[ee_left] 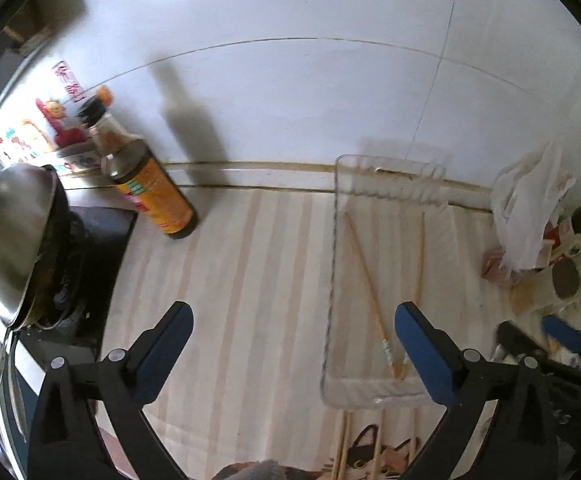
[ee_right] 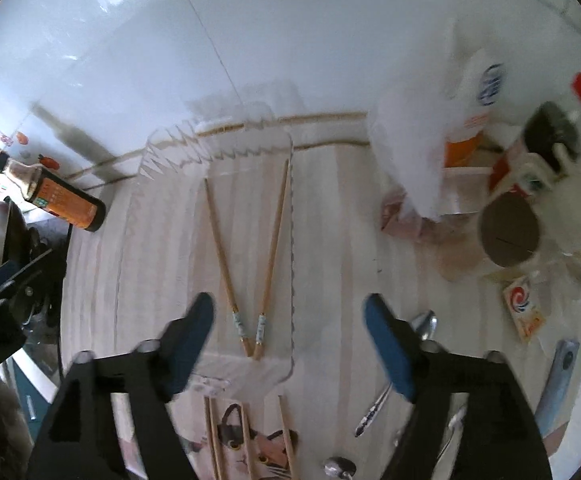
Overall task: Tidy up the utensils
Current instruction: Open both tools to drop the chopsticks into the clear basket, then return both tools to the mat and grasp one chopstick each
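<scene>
Here both tools [ee_left: 293, 330] [ee_right: 288, 318] gape empty; tray [ee_right: 290, 216] outline faint, chopsticks [ee_right: 220, 240] inside.

Two handheld grippers, alike in build. Left gripper [ee_left: 293, 344]: matte black angular frame with triangular cut-outs, round silver screw heads at the linkage joints, long flat fingers [ee_left: 424, 350] faced with blue pads. Right gripper [ee_right: 289, 340]: same black frame, same silver screws, same blue-padded fingers [ee_right: 386, 350], blurred at the tips. No cables or markings visible.
</scene>
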A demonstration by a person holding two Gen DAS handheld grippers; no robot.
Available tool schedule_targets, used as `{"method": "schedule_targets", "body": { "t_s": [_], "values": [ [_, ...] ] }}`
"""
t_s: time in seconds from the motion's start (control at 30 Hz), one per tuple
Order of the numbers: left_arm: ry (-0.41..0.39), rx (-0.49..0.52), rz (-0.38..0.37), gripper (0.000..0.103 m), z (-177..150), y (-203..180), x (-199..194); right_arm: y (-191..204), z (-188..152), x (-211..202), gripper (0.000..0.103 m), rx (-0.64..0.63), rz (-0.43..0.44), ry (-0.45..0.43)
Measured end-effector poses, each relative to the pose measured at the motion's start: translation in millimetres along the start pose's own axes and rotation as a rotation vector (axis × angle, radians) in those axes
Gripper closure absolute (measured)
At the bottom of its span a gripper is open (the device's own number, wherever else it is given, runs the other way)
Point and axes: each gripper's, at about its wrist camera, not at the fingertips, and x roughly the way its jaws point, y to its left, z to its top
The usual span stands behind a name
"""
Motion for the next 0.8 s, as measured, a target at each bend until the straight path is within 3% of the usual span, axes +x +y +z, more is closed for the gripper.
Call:
{"method": "schedule_targets", "body": {
  "t_s": [0.13,0.3,0.37,0.4,0.43,0.5,0.67,0.8],
  "values": [
    [-0.032,0.002,0.021,0.000,-22,4,-10,-2,-26,-22,0.019,-0.012,-0.051,-0.071],
    [-0.008,0.024,0.036,0.000,-64,7,-13,-11,-68,-31,0.020,-0.006,-0.064,-0.034],
    [0.037,0.035,0.016,0.000,-85,9,-5,-17,-89,-28,0.035,-0.001,-0.037,0.005],
    [0.071,0.041,0.002,0.001,-98,9,2,-20,-103,-24,0.052,0.005,-0.033,0.038],
    [0.106,0.044,-0.010,0.001,-109,9,10,-24,-114,-19,0.063,0.007,-0.026,0.067],
    [0.197,0.055,-0.068,0.009,-134,6,30,-29,-131,-11,0.073,0.014,-0.019,0.106],
    [0.415,0.080,-0.207,0.069,-189,-12,74,-44,-173,9,0.076,0.051,-0.022,0.207],
    [0.456,0.094,-0.248,0.072,-208,-23,91,-48,-191,13,0.076,0.063,-0.030,0.236]
  ]
}}
